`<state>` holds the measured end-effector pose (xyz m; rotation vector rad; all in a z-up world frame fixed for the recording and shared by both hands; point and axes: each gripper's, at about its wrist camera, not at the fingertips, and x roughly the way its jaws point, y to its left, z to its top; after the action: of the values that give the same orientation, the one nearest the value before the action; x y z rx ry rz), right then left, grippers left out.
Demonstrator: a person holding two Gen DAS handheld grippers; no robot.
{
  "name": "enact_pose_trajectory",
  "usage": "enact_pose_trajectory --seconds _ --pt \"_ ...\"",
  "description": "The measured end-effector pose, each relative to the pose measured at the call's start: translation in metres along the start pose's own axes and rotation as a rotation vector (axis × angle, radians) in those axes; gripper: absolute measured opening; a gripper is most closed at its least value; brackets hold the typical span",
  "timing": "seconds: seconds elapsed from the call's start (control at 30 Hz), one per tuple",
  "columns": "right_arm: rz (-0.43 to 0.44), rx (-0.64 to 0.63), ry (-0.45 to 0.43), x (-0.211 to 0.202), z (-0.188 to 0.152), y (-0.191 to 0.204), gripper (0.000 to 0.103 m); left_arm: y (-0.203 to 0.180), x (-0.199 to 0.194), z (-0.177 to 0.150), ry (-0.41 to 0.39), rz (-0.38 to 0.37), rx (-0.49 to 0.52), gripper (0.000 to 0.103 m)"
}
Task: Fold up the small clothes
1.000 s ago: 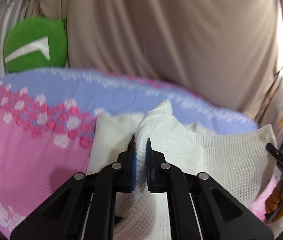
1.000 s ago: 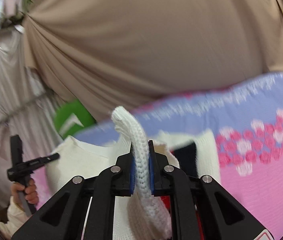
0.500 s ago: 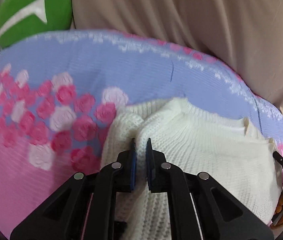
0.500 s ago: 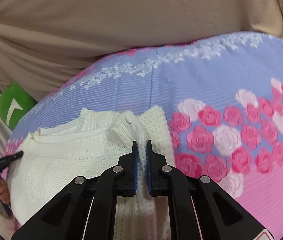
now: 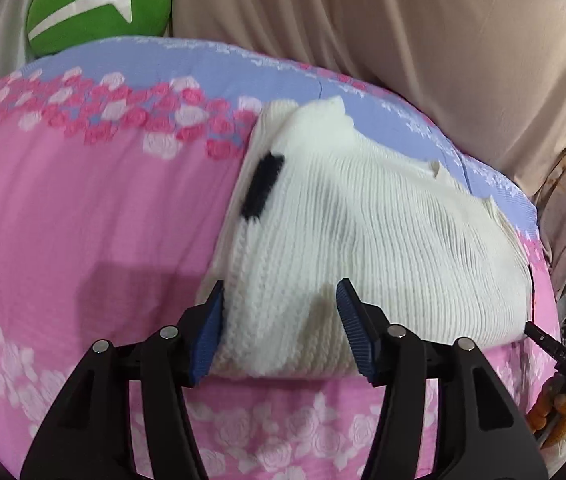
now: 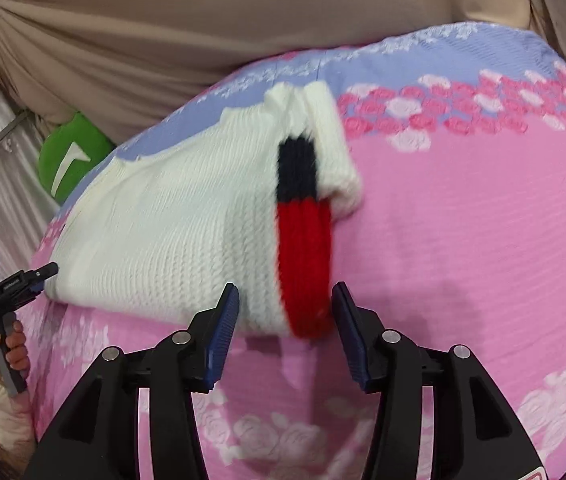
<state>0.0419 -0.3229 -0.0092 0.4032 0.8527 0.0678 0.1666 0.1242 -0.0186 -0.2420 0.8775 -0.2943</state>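
A white knit sweater (image 5: 363, 232) lies folded on the pink and blue floral bedspread (image 5: 83, 208). It has a navy band and a red band at one edge, plain in the right wrist view (image 6: 303, 248). My left gripper (image 5: 281, 332) is open, its blue pads either side of the sweater's near left corner. My right gripper (image 6: 285, 332) is open just before the sweater's (image 6: 171, 224) near right corner, by the red band. Neither holds anything.
A green cushion (image 5: 99, 4) with a white mark sits at the far left edge of the bed. Beige draped fabric (image 5: 403, 28) hangs behind the bed. The other gripper and the hand holding it show at each view's edge (image 6: 3, 292).
Both grippers were shut on the sweater's edge and carried it forward and down onto the bed. Now both have opened and let it go, and the sweater lies folded.
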Motion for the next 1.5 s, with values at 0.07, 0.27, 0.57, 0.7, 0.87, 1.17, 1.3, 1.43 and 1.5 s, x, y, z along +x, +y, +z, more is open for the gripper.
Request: enact_pose_trajectory --seconds 0.07,0.27,0.57,0.7,0.87,1.17,1.3,1.43,1.5 --pt "-0.007 -0.003 -0.006 0.004 0.000 0.006 0.050 0.000 0.000 0.000 -0.008 0.010 -0.016 0.044" --pt "-0.005 -0.018 -0.142 -0.036 0.015 0.010 0.011 0.004 -0.021 -0.001 -0.015 0.012 -0.027 0.011" --pt "-0.222 0.091 -0.028 -0.040 -0.025 -0.053 0.000 0.038 -0.031 -0.039 0.033 0.048 -0.046 0.011" --pt "-0.149 0.059 -0.139 -0.067 -0.009 -0.036 0.007 0.017 -0.051 -0.023 -0.001 0.004 -0.020 0.017" --pt "-0.052 -0.102 -0.184 -0.052 0.062 0.016 0.056 -0.022 -0.066 0.026 -0.166 -0.035 0.040 0.060" --pt "-0.131 -0.119 0.015 0.089 0.136 0.028 0.049 -0.040 0.067 0.094 0.029 0.031 0.023 0.061" --pt "-0.040 -0.111 -0.088 0.064 0.146 0.032 0.007 -0.029 0.076 0.102 0.043 0.003 0.001 0.015" --pt "0.014 -0.100 -0.277 0.011 0.162 0.033 0.007 -0.028 0.045 0.118 -0.072 -0.045 -0.015 0.011" --pt "-0.017 -0.064 -0.261 0.020 0.170 0.017 0.007 -0.027 0.043 0.124 -0.114 -0.042 -0.017 0.008"
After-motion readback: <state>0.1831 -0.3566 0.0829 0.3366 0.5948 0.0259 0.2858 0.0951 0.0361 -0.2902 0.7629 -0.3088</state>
